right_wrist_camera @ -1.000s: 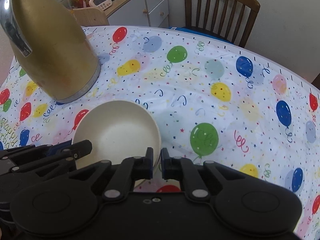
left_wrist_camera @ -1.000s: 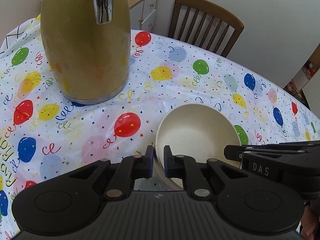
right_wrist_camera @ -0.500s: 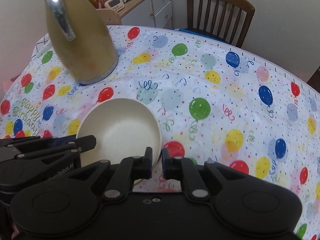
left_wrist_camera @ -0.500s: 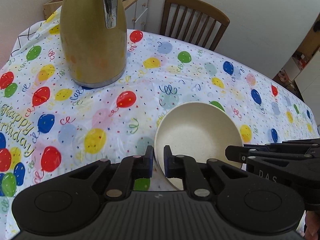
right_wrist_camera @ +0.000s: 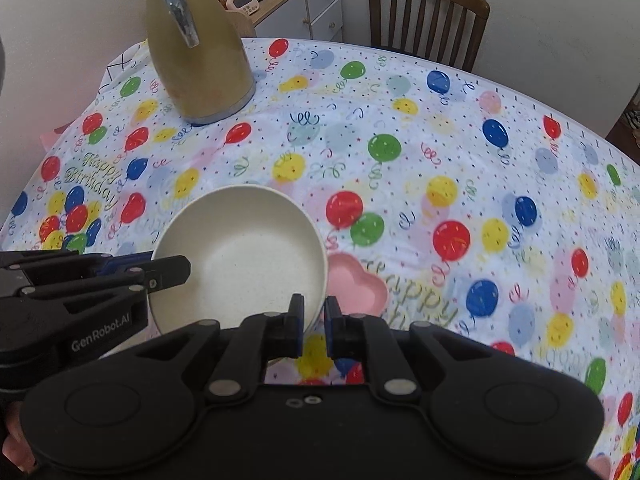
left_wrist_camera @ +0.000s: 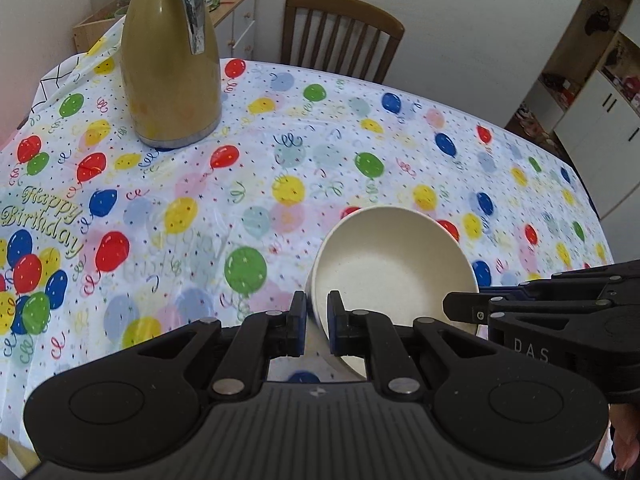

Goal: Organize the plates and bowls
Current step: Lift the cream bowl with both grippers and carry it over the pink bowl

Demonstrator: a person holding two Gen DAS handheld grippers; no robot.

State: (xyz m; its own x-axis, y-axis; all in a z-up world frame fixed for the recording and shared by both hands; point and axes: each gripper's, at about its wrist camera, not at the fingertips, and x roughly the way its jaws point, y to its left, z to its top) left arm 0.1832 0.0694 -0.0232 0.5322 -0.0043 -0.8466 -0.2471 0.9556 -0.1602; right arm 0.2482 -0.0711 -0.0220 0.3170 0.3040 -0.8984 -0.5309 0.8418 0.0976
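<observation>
A cream bowl is held up above the balloon tablecloth by both grippers. My left gripper is shut on its left rim; my right gripper is shut on its right rim. The bowl also shows in the right wrist view, with the left gripper at its left edge. The right gripper shows at the bowl's right in the left wrist view. A pink heart-shaped dish lies on the table partly under the bowl.
A tall gold thermos jug stands at the table's back left, also in the right wrist view. A wooden chair stands behind the table. A sideboard with clutter is at the back.
Both grippers have lifted the bowl and drawn it back toward the near side, away from the jug. The pink dish has come into sight below the bowl.
</observation>
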